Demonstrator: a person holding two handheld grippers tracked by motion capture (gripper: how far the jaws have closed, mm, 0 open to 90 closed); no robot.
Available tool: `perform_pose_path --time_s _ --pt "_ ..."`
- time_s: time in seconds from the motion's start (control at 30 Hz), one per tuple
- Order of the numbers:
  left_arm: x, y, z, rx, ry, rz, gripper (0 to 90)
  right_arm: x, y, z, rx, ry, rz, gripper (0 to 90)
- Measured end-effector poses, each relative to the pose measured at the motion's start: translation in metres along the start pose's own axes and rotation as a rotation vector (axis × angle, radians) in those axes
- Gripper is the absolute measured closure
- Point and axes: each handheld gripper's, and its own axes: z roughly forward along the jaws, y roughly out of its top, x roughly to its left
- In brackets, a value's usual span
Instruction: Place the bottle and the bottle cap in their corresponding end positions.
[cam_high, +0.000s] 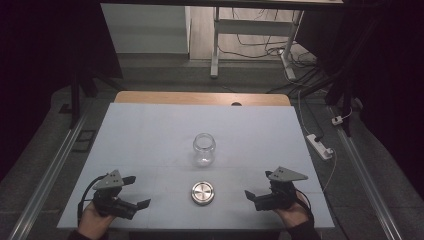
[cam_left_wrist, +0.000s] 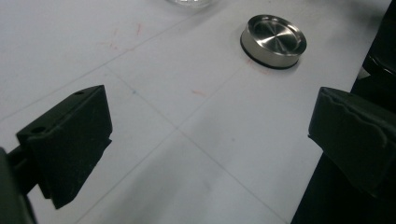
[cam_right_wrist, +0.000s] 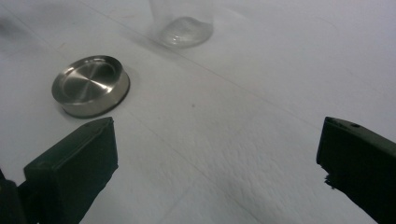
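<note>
1. High view: the metal lid (cam_high: 202, 193) lay on the table (cam_high: 150, 135) between the left gripper (cam_high: 136, 191) and right gripper (cam_high: 257, 191) (both spread, empty), with the glass jar (cam_high: 204, 149) just beyond it.
2. Left gripper view: the lid sat ahead, untouched.
3. Right gripper view: the lid sat ahead, beside the left-hand jaw.

No lettering, label, brand or number can be read on anything here; the surfaces in view are plain.
</note>
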Motion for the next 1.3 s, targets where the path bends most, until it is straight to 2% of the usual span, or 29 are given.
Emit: perform_pose_path --time_s 0.17,0.37,0.7,0.9,1.3 --pt "0.0 -0.008 -0.005 0.011 0.027 -0.017 0.2 -0.005 -0.012 -0.011 0.008 -0.028 0.027 0.0" --pt "0.0 -0.016 -0.013 0.014 0.056 -0.033 0.2 -0.007 -0.024 -0.02 0.035 -0.077 0.029 0.0" --pt "0.003 -0.026 -0.025 0.001 0.084 -0.071 0.2 -0.011 -0.041 -0.042 0.02 -0.11 0.087 0.0" --pt "0.004 -0.031 -0.028 0.009 0.1 -0.086 0.2 -0.012 -0.049 -0.052 0.031 -0.129 0.124 0.0" --pt "0.005 -0.039 -0.033 0.027 0.127 -0.119 0.2 -0.012 -0.057 -0.065 0.046 -0.16 0.16 0.0"
